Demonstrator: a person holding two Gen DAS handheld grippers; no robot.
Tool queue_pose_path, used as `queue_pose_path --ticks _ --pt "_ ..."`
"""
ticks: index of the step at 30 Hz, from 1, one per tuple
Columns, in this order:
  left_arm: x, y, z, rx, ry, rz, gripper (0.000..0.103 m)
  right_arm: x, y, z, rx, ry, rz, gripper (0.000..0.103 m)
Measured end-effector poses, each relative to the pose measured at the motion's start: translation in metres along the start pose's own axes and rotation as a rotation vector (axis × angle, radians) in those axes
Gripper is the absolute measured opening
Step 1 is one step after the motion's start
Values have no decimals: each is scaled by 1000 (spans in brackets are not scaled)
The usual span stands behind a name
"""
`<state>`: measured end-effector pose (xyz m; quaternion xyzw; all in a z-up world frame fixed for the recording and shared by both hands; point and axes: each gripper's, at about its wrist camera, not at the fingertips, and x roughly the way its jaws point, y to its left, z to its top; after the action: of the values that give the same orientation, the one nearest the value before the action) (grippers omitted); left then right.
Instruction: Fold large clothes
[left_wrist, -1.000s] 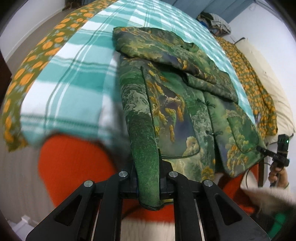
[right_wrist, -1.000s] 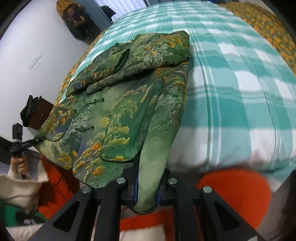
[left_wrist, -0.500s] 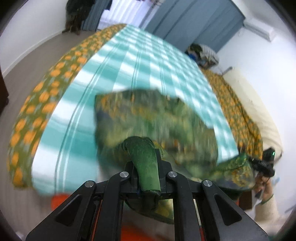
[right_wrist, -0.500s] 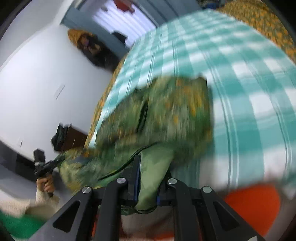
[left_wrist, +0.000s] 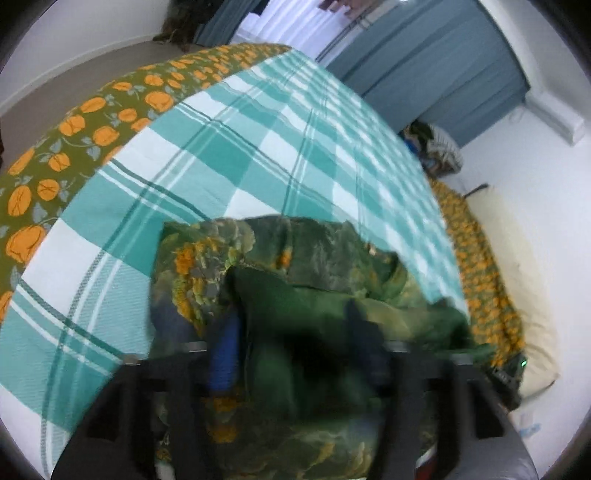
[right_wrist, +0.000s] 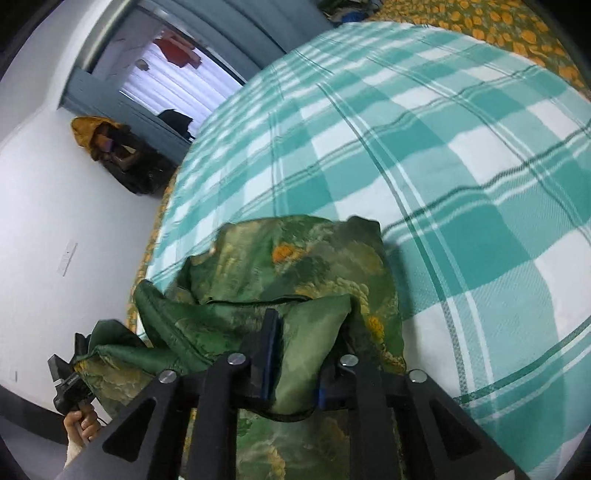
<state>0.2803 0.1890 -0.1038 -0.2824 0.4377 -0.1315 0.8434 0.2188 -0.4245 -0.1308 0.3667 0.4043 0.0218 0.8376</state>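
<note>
Brocade green jacket lies doubled on the checked bed, hem carried to twelve o'clock; left gripper jaws have just opened wide, cloth loose between; right gripper jaws, just parting, still flank a fold; next: withdraw both toward six o'clock.

jacket: green-gold brocade | blanket: teal-white plaid | sheet: olive, orange flowers

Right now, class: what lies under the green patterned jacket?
The teal checked blanket spreads beneath the jacket on every visible side. Anything between them is covered by the folded cloth.
</note>
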Motion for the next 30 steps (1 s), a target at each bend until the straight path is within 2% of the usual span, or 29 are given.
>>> queue_pose_path --ticks 1,2,3,4,5,8,9,10,13,16,17,18,19,21,25,28,30 --pt "-5 2 3 0 -23 -2 86 -2 0 1 9 -3 30 41" --pt "-14 4 5 6 -51 -9 90 -6 0 3 23 -11 70 45" --pt "-24 7 8 18 -68 -22 90 -10 -1 4 32 -22 93 60" --pt "-28 10 9 29 -70 -28 91 -17 -1 7 39 -38 114 83" --pt "-34 12 10 53 -65 -31 91 -25 -2 10 42 -61 131 90" --pt "-31 10 7 189 18 14 94 -40 2 16 -25 -84 111 93" --pt "-21 8 3 242 81 42 94 -39 5 17 -69 -70 68 93" --pt "-10 5 -1 272 119 68 94 -34 11 15 -145 -43 -19 93" --pt "27 -1 -11 314 168 142 91 -12 24 6 -292 22 -162 93" --pt "59 -15 -11 290 174 176 65 18 37 1 -369 47 -288 93" --pt "66 -18 -11 273 182 187 45 25 40 0 -379 35 -314 92" --pt "70 -20 -11 263 182 214 13 27 43 0 -385 25 -326 80" --pt "72 -22 -12 268 175 258 11 28 48 -1 -395 23 -339 43" --pt "62 -28 -13 293 142 281 7 26 60 -4 -439 13 -407 20" --pt "22 -37 3 304 27 266 6 -1 89 -1 -538 -78 -416 14" --pt "0 -54 28 333 -98 258 6 -14 108 21 -549 -168 -404 14" --pt "1 -66 39 370 -176 293 7 -17 122 44 -531 -232 -378 13"
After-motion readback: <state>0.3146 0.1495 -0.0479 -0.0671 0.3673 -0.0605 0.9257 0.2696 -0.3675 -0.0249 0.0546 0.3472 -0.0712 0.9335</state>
